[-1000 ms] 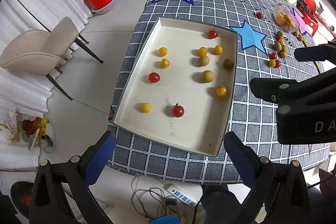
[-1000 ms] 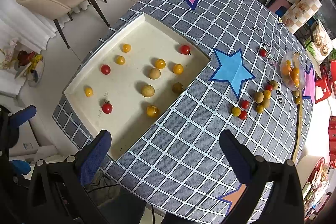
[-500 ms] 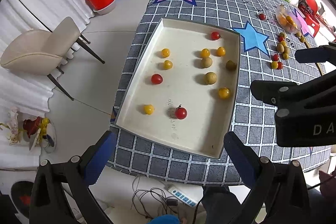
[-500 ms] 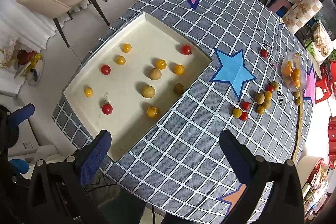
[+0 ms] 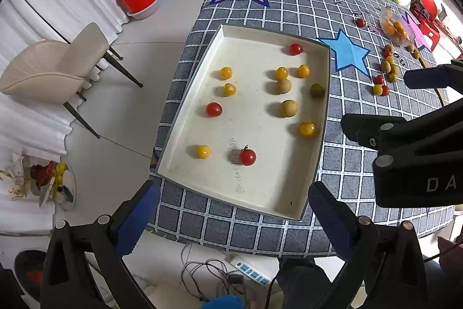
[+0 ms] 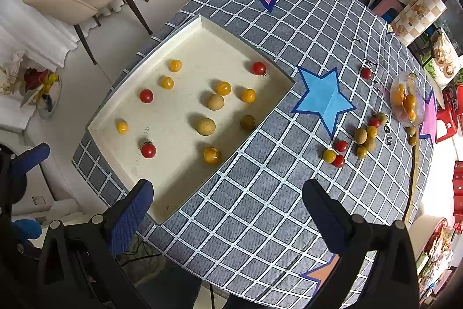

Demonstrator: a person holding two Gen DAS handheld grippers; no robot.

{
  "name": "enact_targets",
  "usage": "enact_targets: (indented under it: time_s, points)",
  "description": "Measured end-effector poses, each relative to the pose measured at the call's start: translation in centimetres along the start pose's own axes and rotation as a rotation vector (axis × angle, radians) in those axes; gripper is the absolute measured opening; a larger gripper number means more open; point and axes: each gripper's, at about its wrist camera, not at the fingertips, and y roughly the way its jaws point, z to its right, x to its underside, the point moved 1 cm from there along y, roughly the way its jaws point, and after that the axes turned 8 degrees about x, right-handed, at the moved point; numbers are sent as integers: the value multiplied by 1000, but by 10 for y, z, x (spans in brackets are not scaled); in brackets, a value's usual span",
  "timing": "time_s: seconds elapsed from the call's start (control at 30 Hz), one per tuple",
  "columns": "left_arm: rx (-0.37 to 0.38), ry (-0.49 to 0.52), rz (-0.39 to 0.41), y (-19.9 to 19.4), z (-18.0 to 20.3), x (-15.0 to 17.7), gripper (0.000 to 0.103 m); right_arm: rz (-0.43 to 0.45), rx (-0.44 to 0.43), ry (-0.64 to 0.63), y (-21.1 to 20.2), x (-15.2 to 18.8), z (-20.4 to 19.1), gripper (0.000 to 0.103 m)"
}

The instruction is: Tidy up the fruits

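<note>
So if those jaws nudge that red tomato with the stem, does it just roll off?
Probably: the stemmed red tomato looks round and smooth, lying loose on the flat tray floor. The raised rim should stop it. Its thin skin likely bruises if squeezed hard.

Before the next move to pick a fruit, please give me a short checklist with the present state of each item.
1. Left gripper open and empty: ok.
2. Right gripper open and empty: ok.
3. Tray flat on the table, with free floor space for more fruit: ok.
4. Loose fruits beside the blue star are in view, nothing covers them: ok.
5. They lie close together, so single-fruit finger clearance: cannot tell.
6. Clear container holding orange fruit, stable or not: cannot tell.
</note>
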Motion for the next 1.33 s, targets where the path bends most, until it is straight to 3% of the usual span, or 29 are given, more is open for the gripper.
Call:
enact_targets:
  time_s: [1.33]
  points:
    - [38,-18,3,6,1,0,103,-9,-4,-14,5,1,-6,103]
